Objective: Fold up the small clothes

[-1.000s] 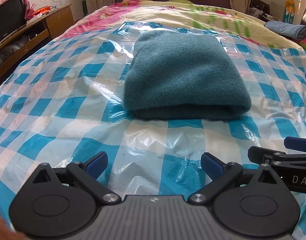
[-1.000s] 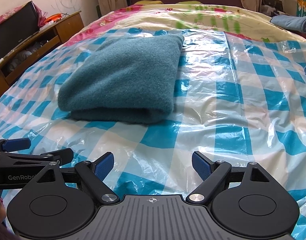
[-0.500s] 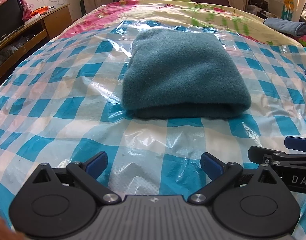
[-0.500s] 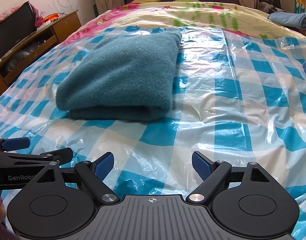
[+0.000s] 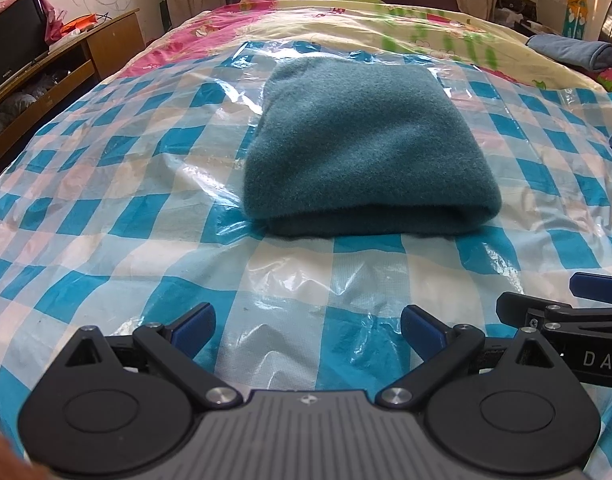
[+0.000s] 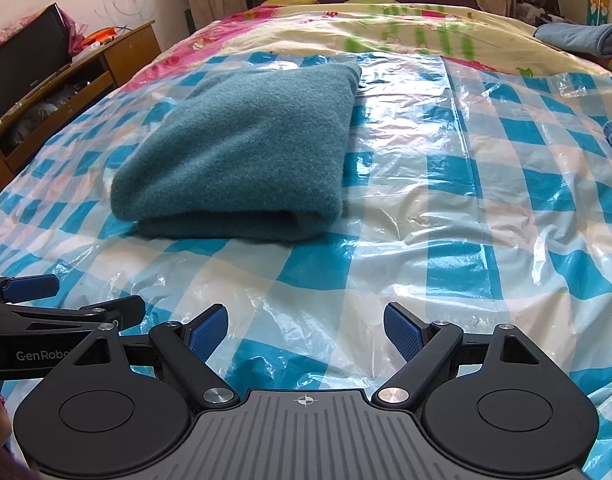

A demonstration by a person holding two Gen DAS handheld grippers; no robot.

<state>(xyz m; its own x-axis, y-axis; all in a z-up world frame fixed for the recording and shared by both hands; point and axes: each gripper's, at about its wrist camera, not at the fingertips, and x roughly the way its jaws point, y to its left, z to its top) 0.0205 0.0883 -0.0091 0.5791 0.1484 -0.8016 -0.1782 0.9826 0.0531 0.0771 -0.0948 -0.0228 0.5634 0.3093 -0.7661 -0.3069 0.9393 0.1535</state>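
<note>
Already folded, the teal garment (image 5: pixel 370 148) lay in a thick bundle on our blue-checked plastic sheet (image 5: pixel 117 216), its rounded fold facing us. Near it but apart, we held our left gripper (image 5: pixel 308 324) and right gripper (image 6: pixel 306 330) side by side, both released and gripping nothing.

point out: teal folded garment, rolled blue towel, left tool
teal folded garment (image 5: pixel 366 148), left wrist view, middle of its top face
rolled blue towel (image 6: pixel 574 38), right wrist view, middle of the roll, far right of bed
left tool (image 5: pixel 308 322), left wrist view, midway between its open fingertips
</note>
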